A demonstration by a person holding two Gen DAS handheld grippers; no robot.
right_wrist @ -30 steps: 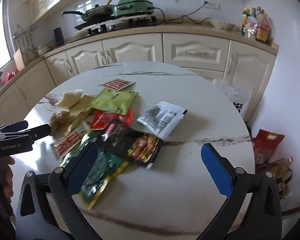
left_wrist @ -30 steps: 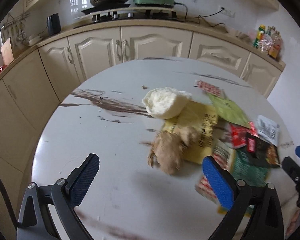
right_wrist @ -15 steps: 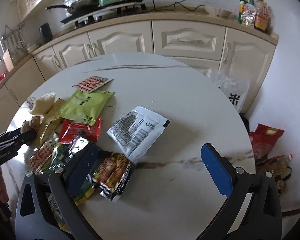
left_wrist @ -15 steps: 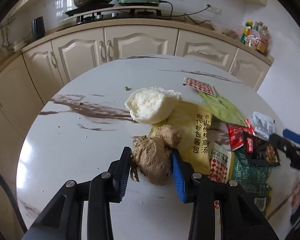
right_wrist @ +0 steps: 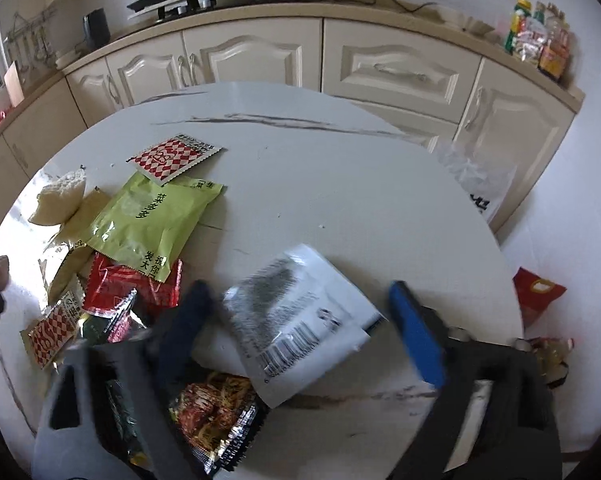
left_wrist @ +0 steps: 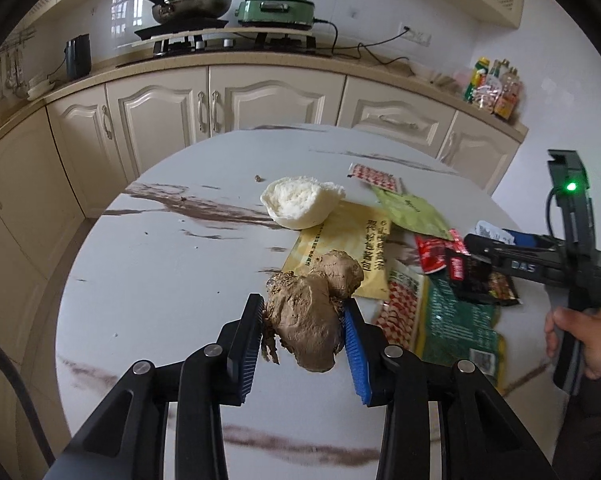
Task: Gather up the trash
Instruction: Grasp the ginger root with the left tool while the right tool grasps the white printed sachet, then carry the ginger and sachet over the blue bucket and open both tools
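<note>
My left gripper is shut on a brown knobbly lump, its pads pressing both sides, near the yellow packet on the white round table. A torn white bun lies beyond. In the right wrist view my right gripper is blurred and its jaws are closing. A white barcode packet lies between them, and the pads do not press it. A pile sits to its left: a green packet, a red packet and a dark noodle packet.
A red-and-white checked packet lies further back on the table. A hand holds the right gripper at the table's right edge. Cream cabinets and a stove stand behind. A clear plastic bag and a red bag lie on the floor at right.
My left gripper closed on the brown lump and drew it back from the yellow packet. My right gripper came down over the white packet and its jaws narrowed.
</note>
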